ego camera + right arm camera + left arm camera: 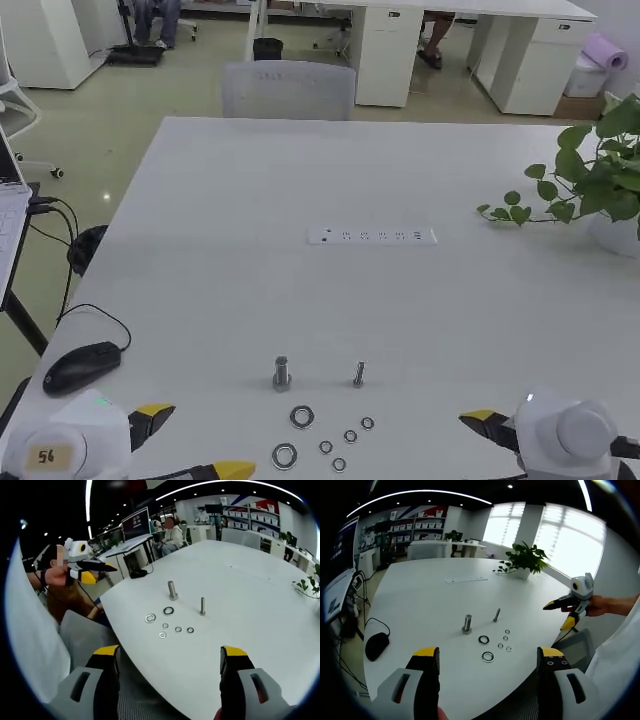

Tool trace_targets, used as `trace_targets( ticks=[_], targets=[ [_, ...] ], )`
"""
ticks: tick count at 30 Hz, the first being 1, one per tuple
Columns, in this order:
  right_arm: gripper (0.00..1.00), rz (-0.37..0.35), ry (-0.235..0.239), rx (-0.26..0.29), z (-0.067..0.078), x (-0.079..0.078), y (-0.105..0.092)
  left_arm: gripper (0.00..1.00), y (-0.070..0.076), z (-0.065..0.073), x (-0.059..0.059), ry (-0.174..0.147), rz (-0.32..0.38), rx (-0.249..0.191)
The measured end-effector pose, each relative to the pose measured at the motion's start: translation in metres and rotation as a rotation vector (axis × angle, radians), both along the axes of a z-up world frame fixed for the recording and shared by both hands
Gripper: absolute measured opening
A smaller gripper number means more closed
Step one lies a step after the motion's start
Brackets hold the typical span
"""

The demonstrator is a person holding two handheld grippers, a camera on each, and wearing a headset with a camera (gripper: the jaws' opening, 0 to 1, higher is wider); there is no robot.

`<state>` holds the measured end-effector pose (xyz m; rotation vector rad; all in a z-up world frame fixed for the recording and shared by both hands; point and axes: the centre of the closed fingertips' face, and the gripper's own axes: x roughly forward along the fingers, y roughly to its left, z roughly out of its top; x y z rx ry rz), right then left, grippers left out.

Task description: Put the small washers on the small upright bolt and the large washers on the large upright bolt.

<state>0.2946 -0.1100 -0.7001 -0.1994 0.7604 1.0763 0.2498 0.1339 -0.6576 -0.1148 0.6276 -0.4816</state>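
Surface [250, 200], white and broad, carries everything for the job, with a leafy plant [590, 180] at its far right edge, a power strip [372, 236] across the middle and a dark mouse [82, 366] at the near left.

The left gripper [195, 440] hangs over the near left corner and the right gripper [170, 651] over the near right. Both have their jaws spread wide and hold nothing.

The large bolt [282, 372] stands upright near the front edge, with the small bolt [359, 374] upright just to its right, apart from it. Two large washers [302, 416] lie flat in front of the large bolt. Four small washers [350, 436] are scattered just beside them, in front of the small bolt.

By the look of it, the task is not yet started: every washer in view lies loose on the surface, so all six are left to place.

The head view cuts off the right gripper's lower jaw at its bottom edge. Each bolt widens at its foot, and whether that is the bolt's own head or a washer already in place is too small to tell.
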Motion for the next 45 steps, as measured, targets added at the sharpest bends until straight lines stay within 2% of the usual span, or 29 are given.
trace_targets(
  ticks=[5, 12, 23, 31, 34, 41, 45],
  targets=[
    [0.8, -0.013, 0.002, 0.025, 0.003, 0.003, 0.001, 0.79, -0.001, -0.001, -0.001, 0.006, 0.0, -0.005],
    [0.8, -0.009, 0.003, 0.027, 0.004, 0.003, 0.004, 0.79, -0.003, -0.001, 0.0, 0.012, -0.01, -0.002],
    [0.7, -0.01, 0.001, 0.019, -0.001, 0.009, 0.005, 0.78, -0.008, 0.0, -0.001, 0.013, -0.021, 0.0],
    [0.66, 0.016, 0.011, -0.008, -0.008, 0.017, 0.011, 0.78, -0.007, -0.001, -0.004, 0.015, -0.012, -0.001],
    [0.65, 0.045, 0.009, -0.051, -0.013, 0.022, 0.011, 0.78, -0.006, -0.001, -0.004, 0.011, -0.004, 0.0],
    [0.61, 0.078, 0.017, -0.089, -0.022, 0.034, 0.018, 0.78, -0.003, 0.002, -0.005, -0.001, 0.02, 0.001],
    [0.55, 0.124, 0.018, -0.128, -0.03, 0.039, 0.023, 0.78, -0.001, 0.002, -0.007, -0.001, 0.029, 0.002]
  ],
)
